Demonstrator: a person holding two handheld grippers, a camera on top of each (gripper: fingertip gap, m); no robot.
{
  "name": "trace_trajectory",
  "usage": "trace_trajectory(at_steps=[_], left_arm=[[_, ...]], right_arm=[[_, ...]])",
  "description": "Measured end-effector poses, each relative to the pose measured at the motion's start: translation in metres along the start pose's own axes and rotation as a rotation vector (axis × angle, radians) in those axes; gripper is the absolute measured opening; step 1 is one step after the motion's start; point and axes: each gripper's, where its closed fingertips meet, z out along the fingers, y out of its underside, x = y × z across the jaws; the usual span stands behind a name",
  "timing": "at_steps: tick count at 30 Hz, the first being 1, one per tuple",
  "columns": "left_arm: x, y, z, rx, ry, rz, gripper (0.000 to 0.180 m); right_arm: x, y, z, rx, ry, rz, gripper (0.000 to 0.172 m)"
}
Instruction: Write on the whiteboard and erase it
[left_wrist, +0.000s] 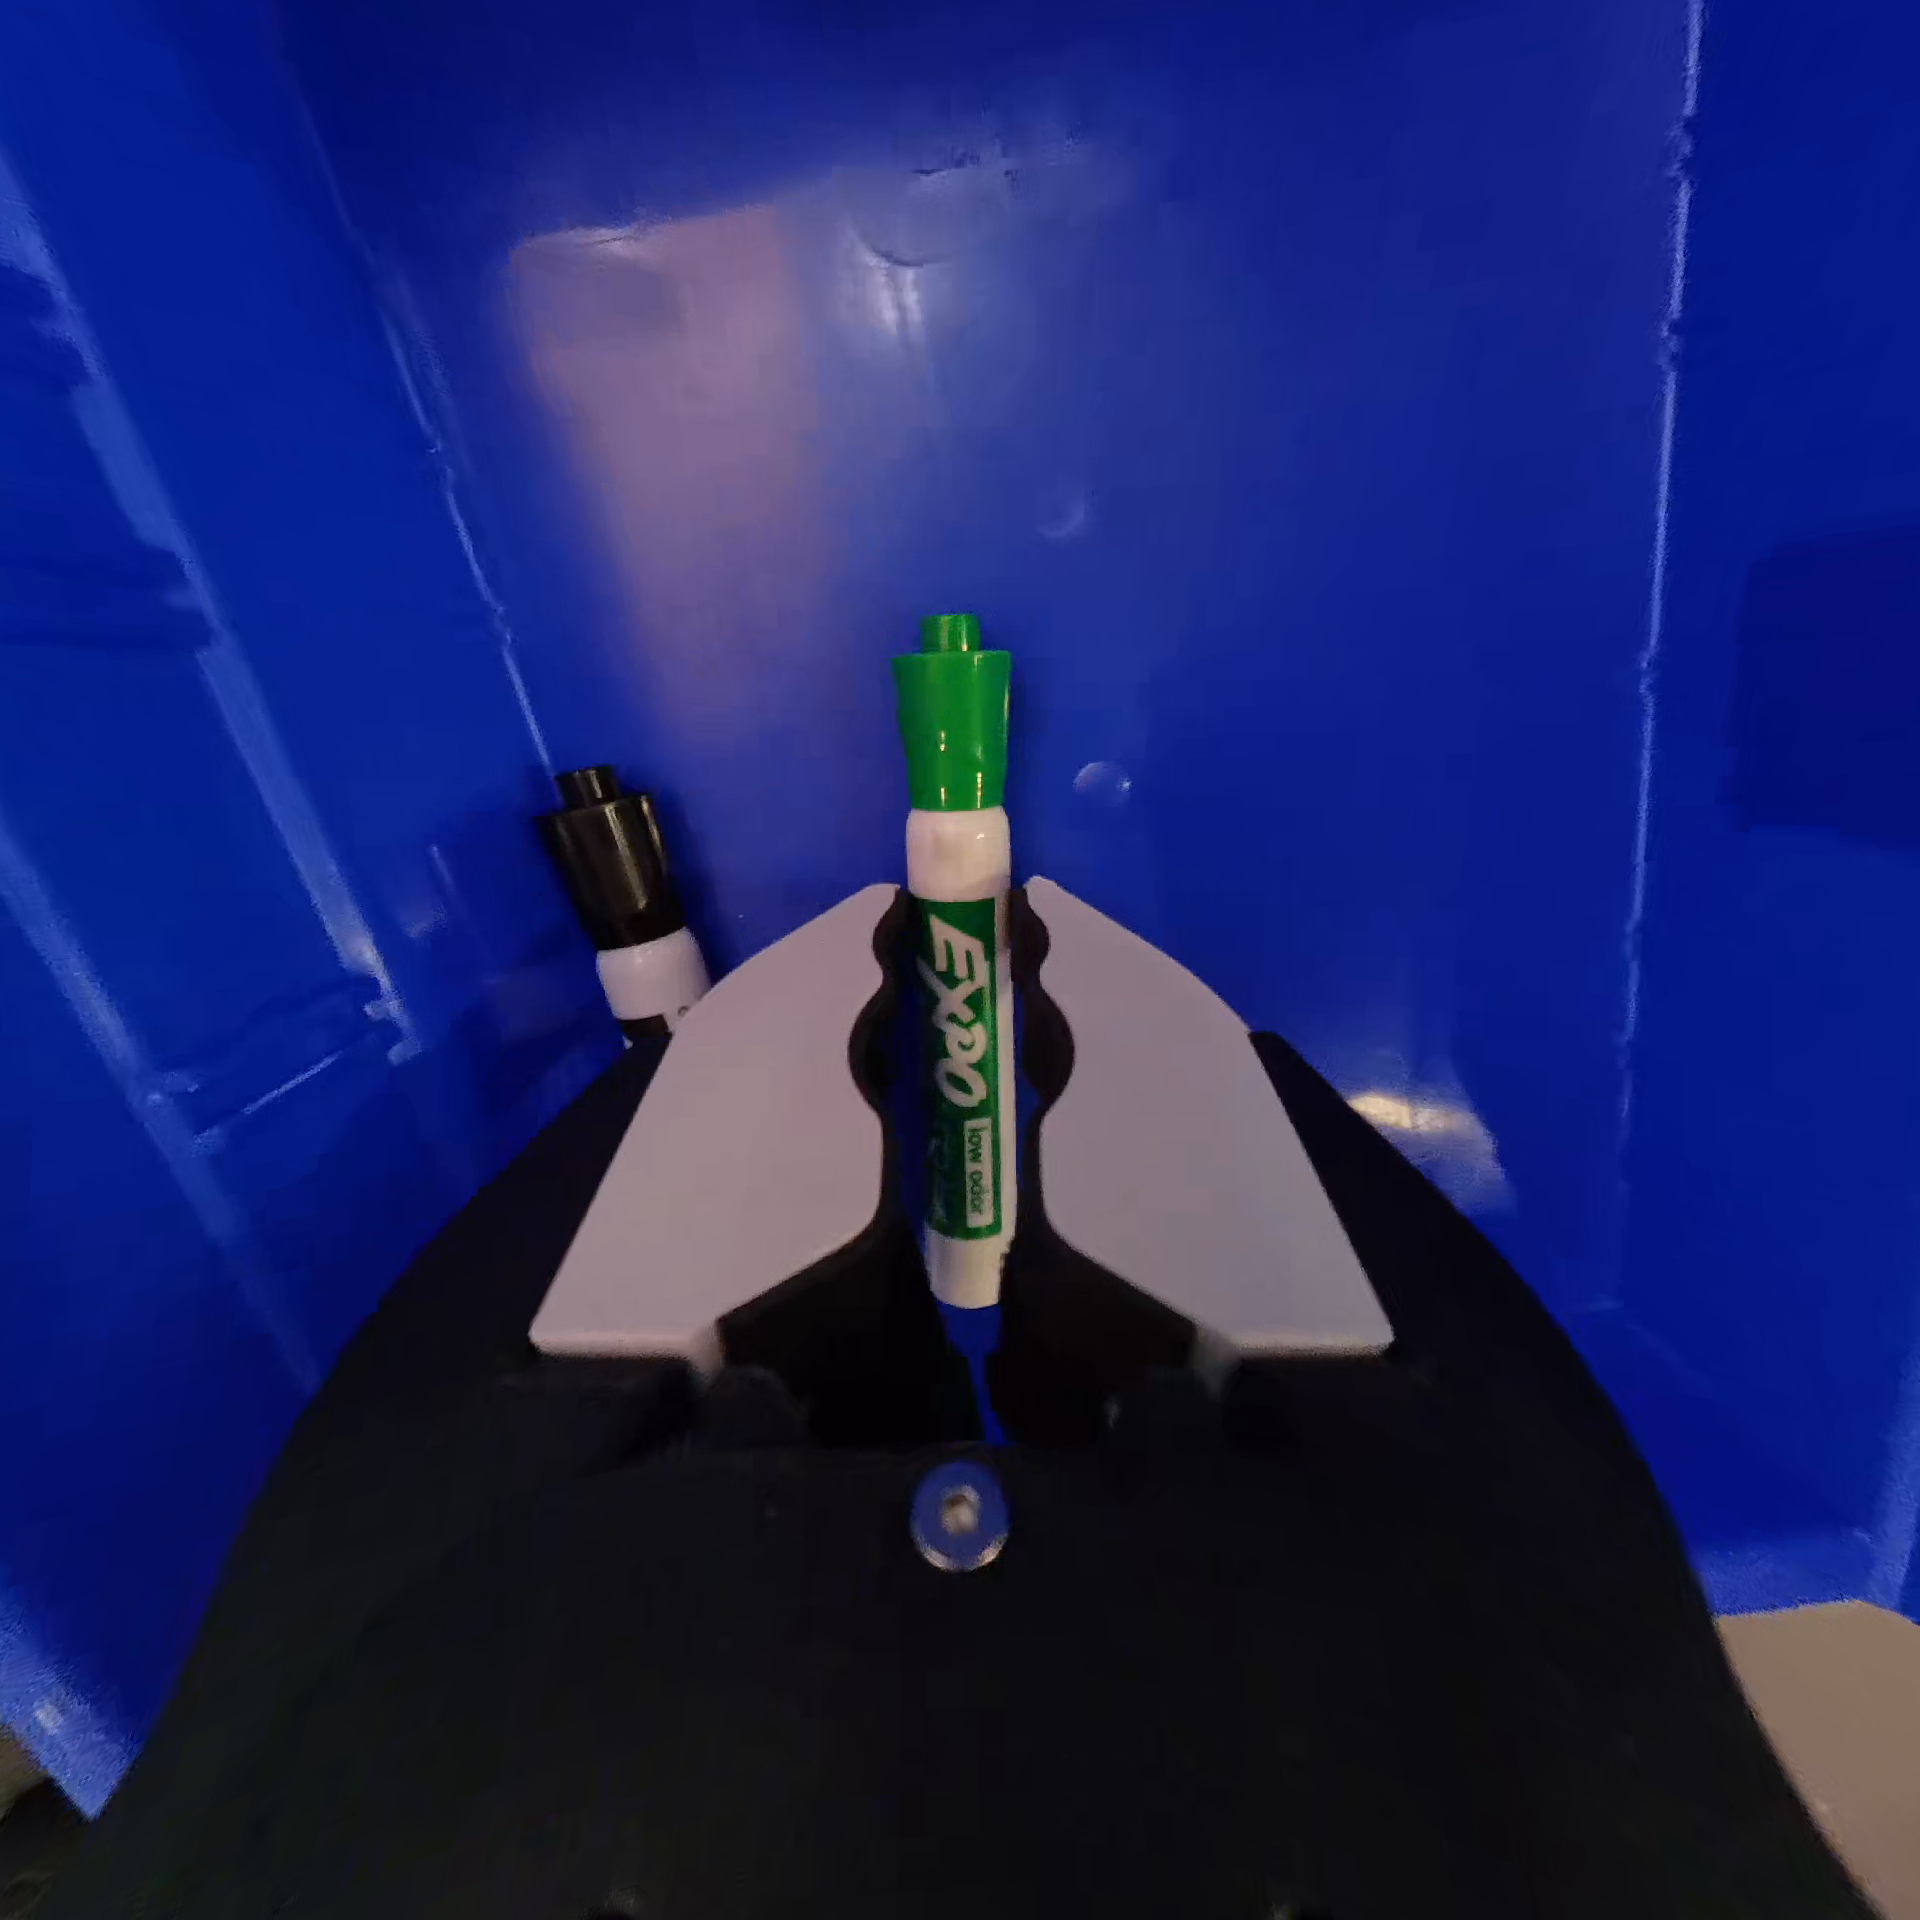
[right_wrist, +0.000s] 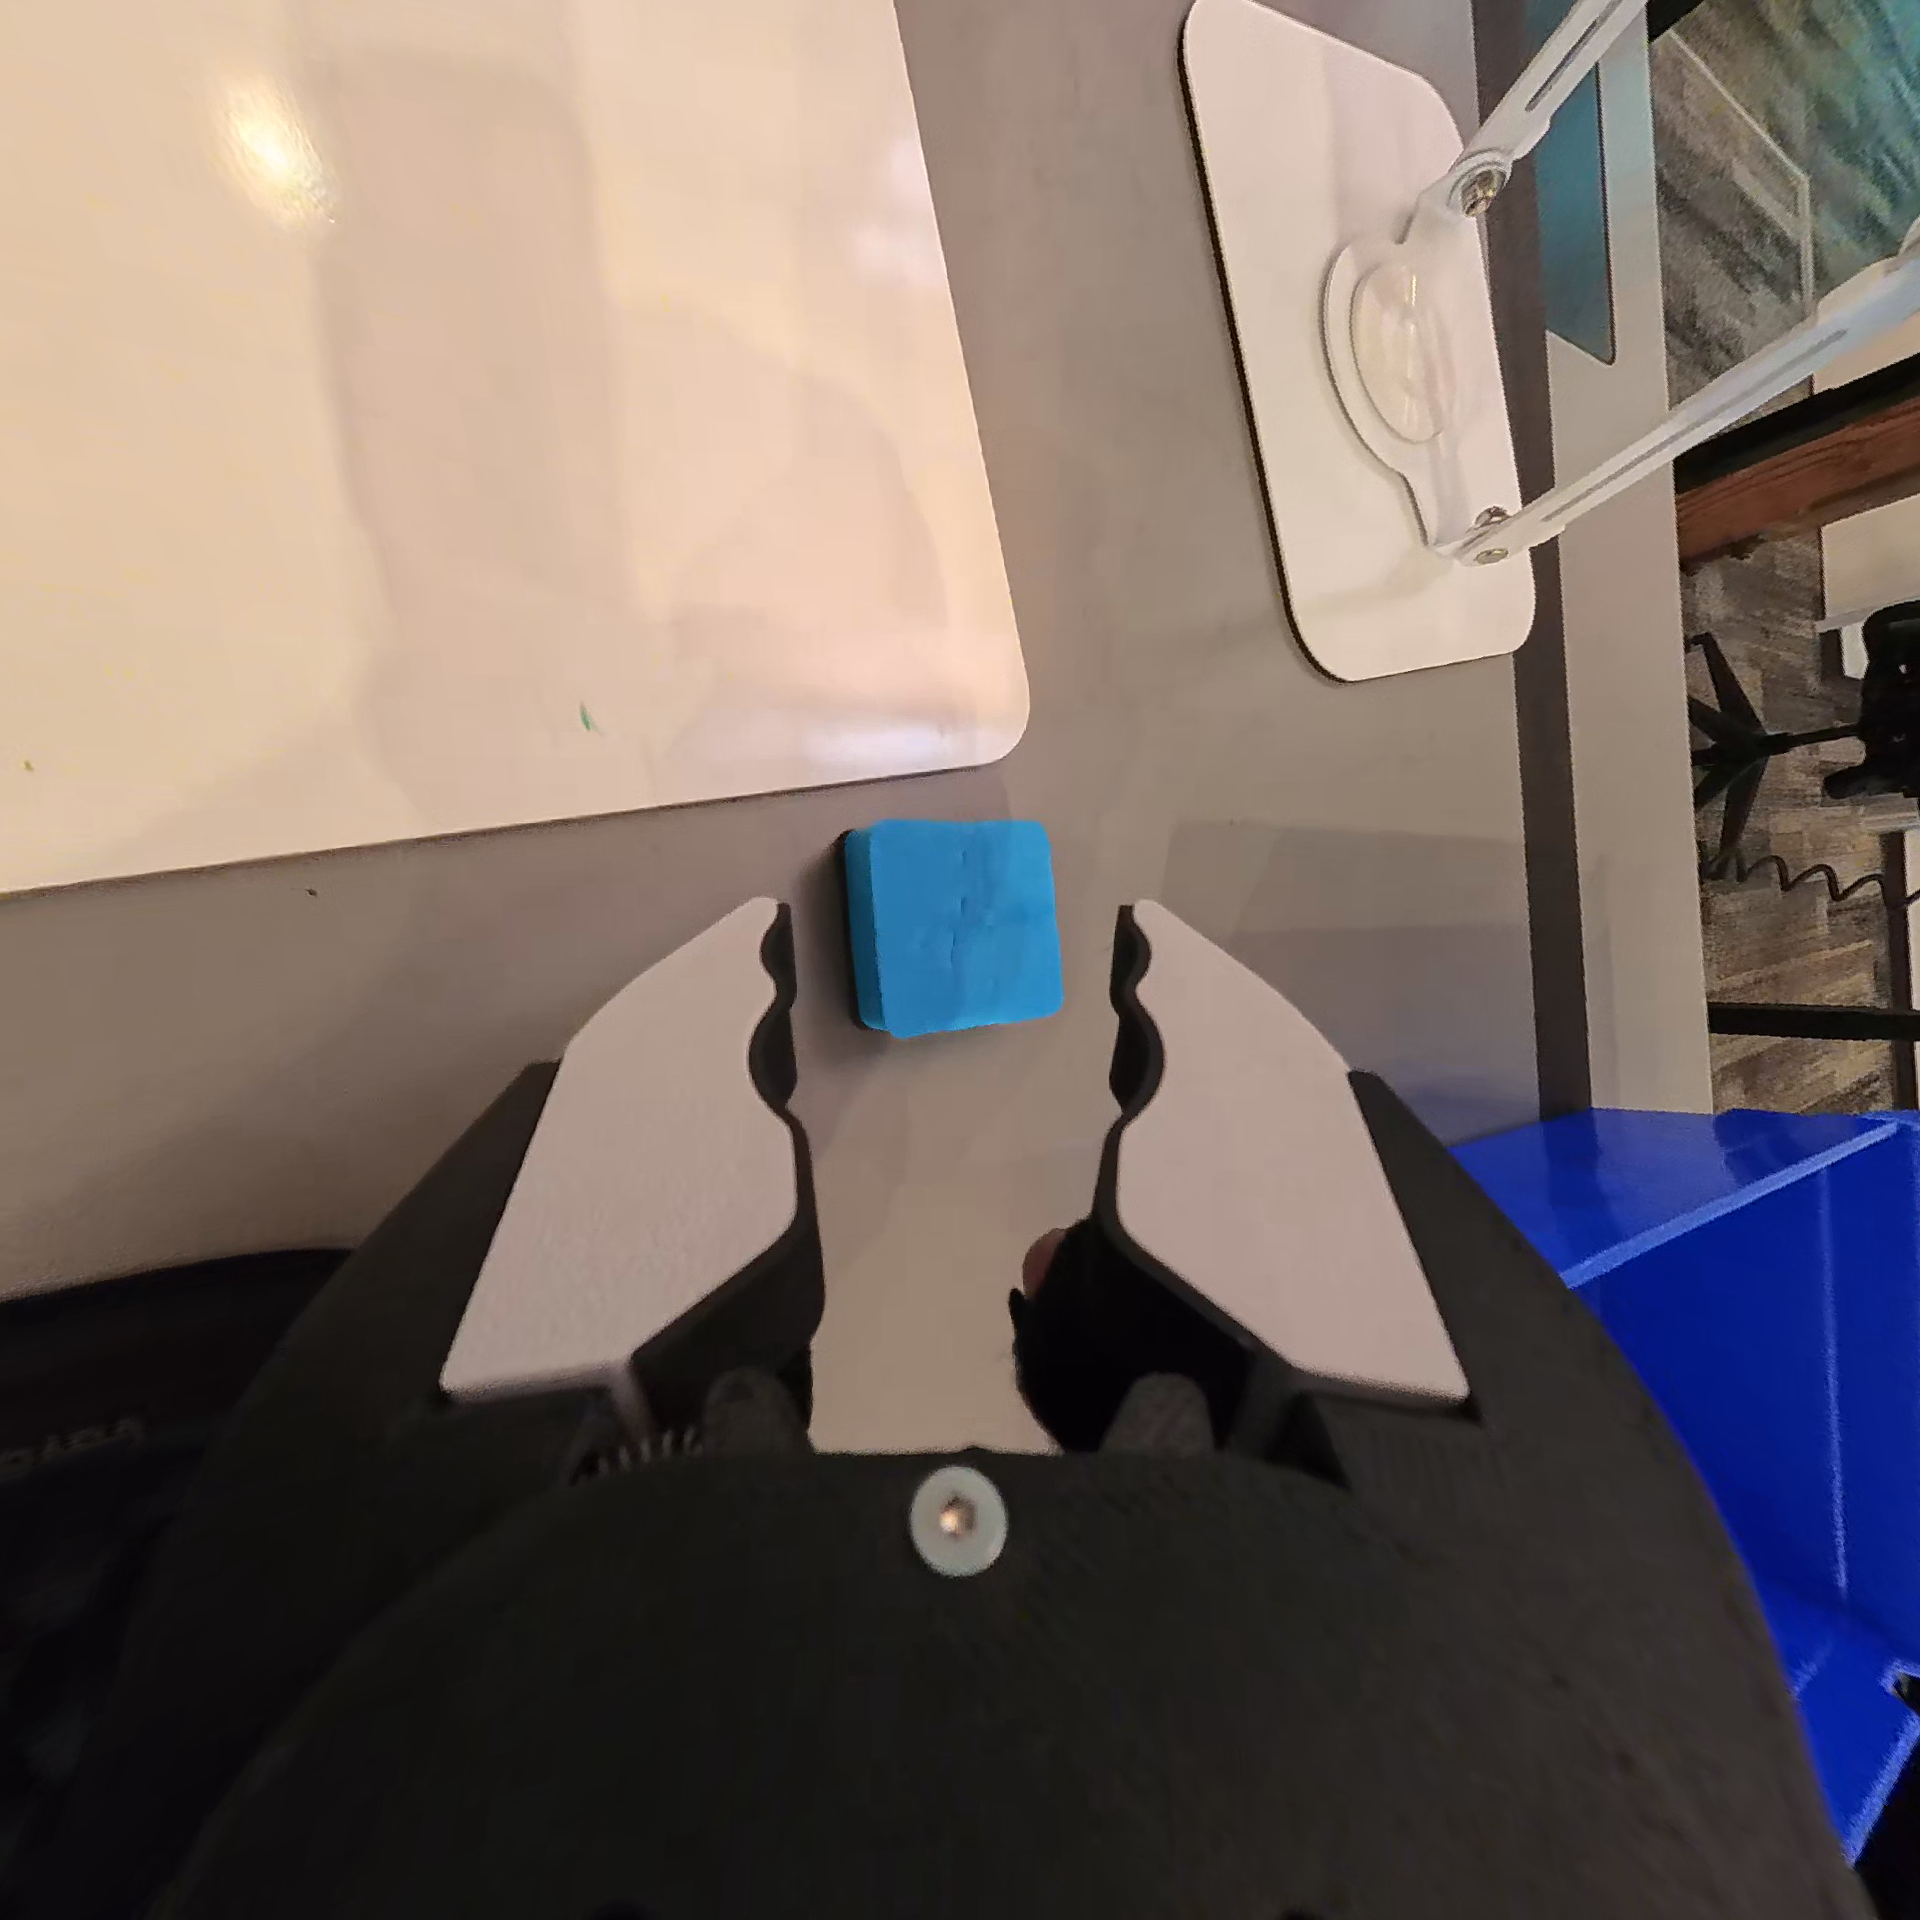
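In the left wrist view my left gripper (left_wrist: 961, 896) is inside a blue bin (left_wrist: 1351, 520), shut on a green-capped whiteboard marker (left_wrist: 951, 1039). The marker stands upright between both pads, cap up. A black-capped marker (left_wrist: 613, 873) leans in the bin's left corner behind my left finger. In the right wrist view my right gripper (right_wrist: 953, 906) is open and empty, hovering over a square blue eraser (right_wrist: 953, 925) that lies on the grey table (right_wrist: 1143, 727). There is a gap on each side between the eraser and my fingertips. The whiteboard (right_wrist: 468, 416) lies flat just beyond the eraser, with small green specks (right_wrist: 585, 717) near its lower edge.
A white pad carrying a clear stand base and white arms (right_wrist: 1382, 364) sits at the table's far right. The blue bin (right_wrist: 1714, 1299) also shows at the lower right of the right wrist view. A dark object (right_wrist: 156, 1403) lies at the lower left. The table edge (right_wrist: 1538, 831) runs along the right. There is about 65 cm between the tips of the two grippers.
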Motion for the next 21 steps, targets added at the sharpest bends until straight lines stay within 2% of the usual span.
trace_trajectory(at_steps=[5,8,11,13,18,21], left_arm=[[0.005,-0.006,-0.004,0.074,0.021,0.028,0.020],[0.014,-0.019,-0.028,0.243,0.091,-0.003,0.020],[0.046,-0.032,-0.080,0.501,0.286,-0.040,0.019],[0.079,-0.036,-0.125,0.677,0.408,0.022,0.019],[0.179,-0.029,-0.221,0.986,0.670,0.147,0.020],[0.246,-0.020,-0.267,1.122,0.960,0.166,0.020]], right_arm=[[0.003,-0.001,-0.001,0.008,0.015,0.016,0.059],[0.010,-0.007,-0.007,0.024,0.055,0.042,0.059],[0.024,-0.027,-0.018,0.075,0.146,0.057,0.059],[0.031,-0.056,-0.026,0.165,0.217,0.045,0.058],[0.046,-0.144,-0.024,0.339,0.411,0.028,0.058],[0.051,-0.198,-0.021,0.471,0.497,0.052,0.061]])
